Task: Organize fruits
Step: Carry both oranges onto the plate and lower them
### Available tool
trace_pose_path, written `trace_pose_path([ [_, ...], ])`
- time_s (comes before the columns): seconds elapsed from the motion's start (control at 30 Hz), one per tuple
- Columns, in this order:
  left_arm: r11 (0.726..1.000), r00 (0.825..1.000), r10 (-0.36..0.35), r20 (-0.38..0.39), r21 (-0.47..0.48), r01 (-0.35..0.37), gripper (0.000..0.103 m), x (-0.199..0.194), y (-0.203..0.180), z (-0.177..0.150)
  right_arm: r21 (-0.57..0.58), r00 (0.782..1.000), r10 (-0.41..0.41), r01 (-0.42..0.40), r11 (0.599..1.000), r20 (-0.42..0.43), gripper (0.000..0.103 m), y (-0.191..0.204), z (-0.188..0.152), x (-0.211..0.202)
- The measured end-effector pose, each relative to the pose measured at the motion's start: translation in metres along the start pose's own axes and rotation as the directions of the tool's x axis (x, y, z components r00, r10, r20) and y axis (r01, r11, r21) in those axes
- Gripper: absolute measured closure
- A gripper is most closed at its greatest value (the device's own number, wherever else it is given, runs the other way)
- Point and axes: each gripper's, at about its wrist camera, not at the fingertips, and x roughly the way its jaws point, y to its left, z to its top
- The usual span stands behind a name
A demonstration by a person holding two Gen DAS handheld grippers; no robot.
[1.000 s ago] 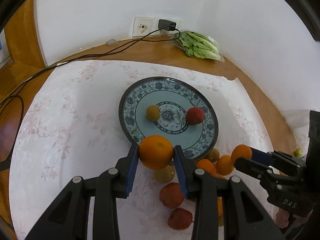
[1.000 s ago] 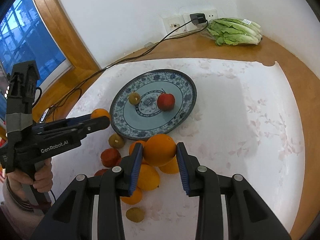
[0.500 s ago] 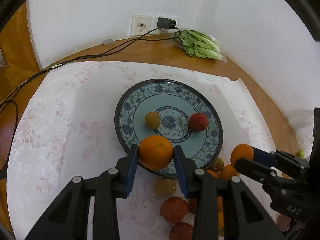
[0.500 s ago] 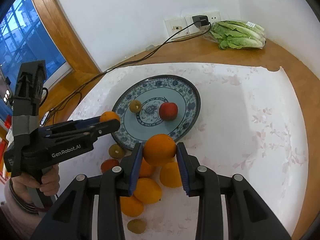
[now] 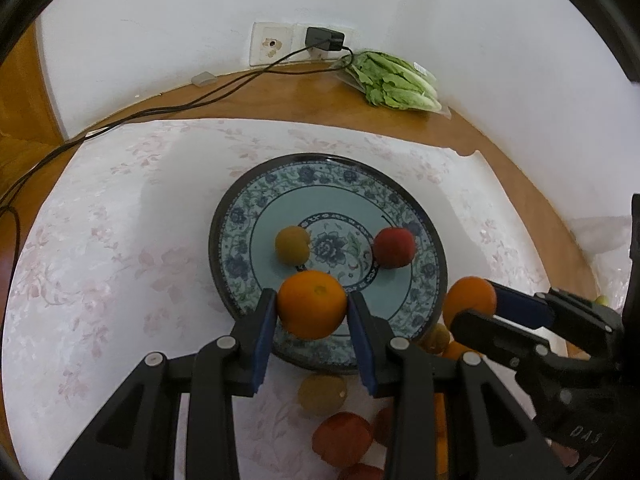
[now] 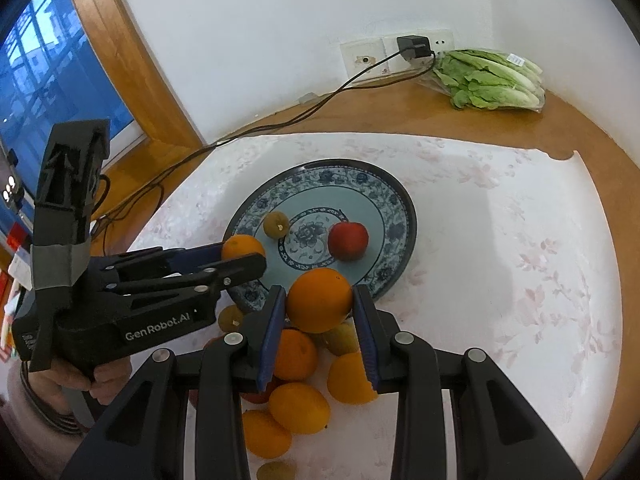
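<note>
Fruit lay in two places: a loose pile of oranges (image 6: pixel 298 402), small brownish fruits and red ones on the pale flowered cloth (image 6: pixel 520 280) at the near edge of the plate (image 5: pixel 256 200), and two pieces on the plate itself, a small yellow-brown fruit (image 5: pixel 292 245) left of the centre pattern and a red apple (image 5: pixel 394 247) to its right.

The left tool (image 5: pixel 312 320) had its blue pads pressed on either side of an orange (image 5: pixel 312 304), narrowly parted to the fruit's width, and held it over the near rim of the plate. The right tool (image 6: pixel 319 312) gripped a second orange (image 6: pixel 319 299) in the same way, above the pile just beside the plate's near edge. In the right wrist view the left tool showed from the side, with a hand (image 6: pixel 100 376) around its handle.

The cloth covered a wooden worktop (image 5: pixel 280 92) set against a white wall. A bag of green lettuce (image 6: pixel 492 80) lay in the far corner beside a wall socket (image 5: pixel 272 44), and a black charger (image 5: pixel 324 39) with its cable (image 5: pixel 180 106) ran left across the wood.
</note>
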Motion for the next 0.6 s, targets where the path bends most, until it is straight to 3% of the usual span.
trace_pose_path([
  [0.6, 1.000, 1.000, 0.005, 0.012, 0.003, -0.005, 0.066, 0.020, 0.004, 0.009, -0.044, 0.999, -0.047, 0.047, 0.998, -0.004, 0.068, -0.004, 0.007, 0.021],
])
